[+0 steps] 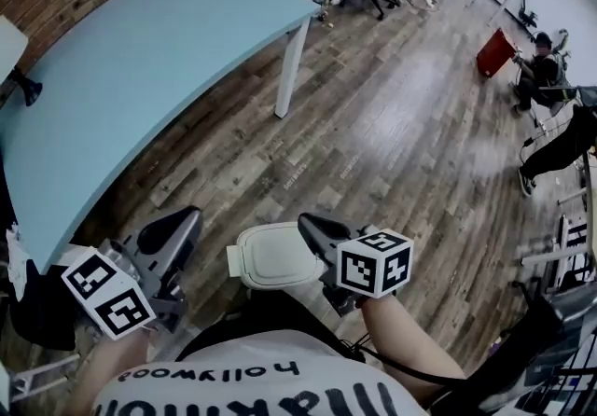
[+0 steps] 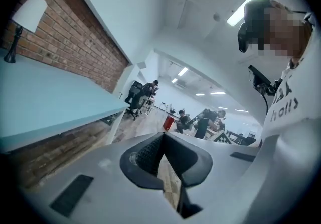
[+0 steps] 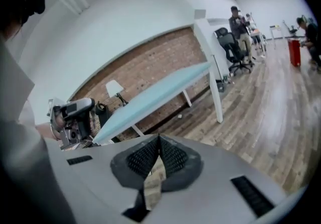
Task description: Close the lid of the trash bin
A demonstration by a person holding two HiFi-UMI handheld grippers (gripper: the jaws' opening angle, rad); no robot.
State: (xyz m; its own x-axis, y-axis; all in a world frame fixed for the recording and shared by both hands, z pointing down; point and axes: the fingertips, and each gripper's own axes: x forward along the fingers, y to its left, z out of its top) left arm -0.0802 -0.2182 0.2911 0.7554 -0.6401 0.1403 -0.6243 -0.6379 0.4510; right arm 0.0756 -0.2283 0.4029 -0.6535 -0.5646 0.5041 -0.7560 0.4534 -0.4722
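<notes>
The white, rounded lid (image 1: pixel 273 256) of the trash bin sits low in the head view, at about 6 o'clock in the frame, between the two tools. The left gripper (image 1: pixel 187 221) is off at the lid's 9 o'clock with a clear gap. The right gripper (image 1: pixel 310 226) lies at its 3 o'clock edge, apparently touching the rim. Both tools are empty with their jaws brought together. In the left gripper view the pads (image 2: pixel 148 153) meet at the tips with only floor showing past them, and in the right gripper view the pads (image 3: pixel 173 156) do the same. Neither gripper view shows the lid. Both look out across the room, toward the pale blue table (image 1: pixel 140 69) at 10 o'clock and the plank floor (image 1: pixel 392 125). From straight overhead I cannot tell whether the lid is propped partway or nearly seated, so the advice covers either case. No grasp is needed, since joined jaws make a good blunt pusher. The right gripper, being nearer, should set its tips on top of the lid near the free edge, away from the hinge. It should then press down slowly along the hinge's arc until the lid sits flush all round. A sideways shove is the likely risk, as a light bin could skid on the floor. The left gripper could brace the bin's 9 o'clock side.
</notes>
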